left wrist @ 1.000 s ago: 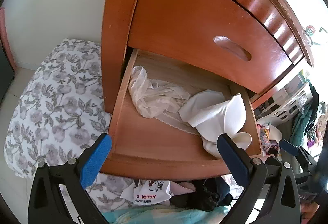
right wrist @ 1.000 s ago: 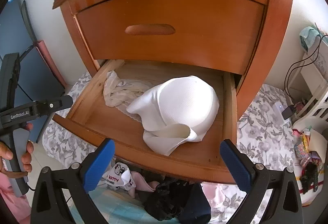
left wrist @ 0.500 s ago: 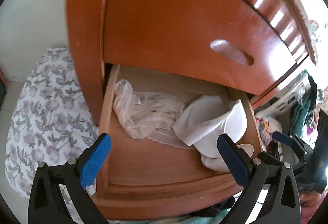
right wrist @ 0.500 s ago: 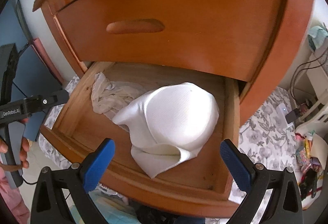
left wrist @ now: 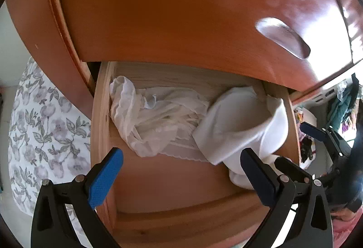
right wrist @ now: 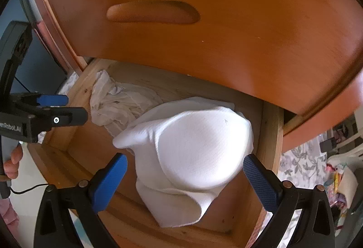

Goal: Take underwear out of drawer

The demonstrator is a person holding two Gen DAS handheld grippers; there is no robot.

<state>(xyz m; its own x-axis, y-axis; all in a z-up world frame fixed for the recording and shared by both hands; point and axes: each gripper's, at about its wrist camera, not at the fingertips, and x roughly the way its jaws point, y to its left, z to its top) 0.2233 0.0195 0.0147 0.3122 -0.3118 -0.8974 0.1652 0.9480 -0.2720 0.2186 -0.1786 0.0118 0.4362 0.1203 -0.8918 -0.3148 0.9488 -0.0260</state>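
Both jaws stand wide, holding nothing: my right gripper (right wrist: 183, 176) hangs over the white padded bra (right wrist: 195, 150) by the drawer (right wrist: 271, 134)'s right side; my left gripper (left wrist: 181, 171) hangs above the bare front. Further back, thin white underwear (left wrist: 154, 121) lies crumpled in the left rear corner. I judge it light, limp, snag-prone; I'd pinch a bunched fold.
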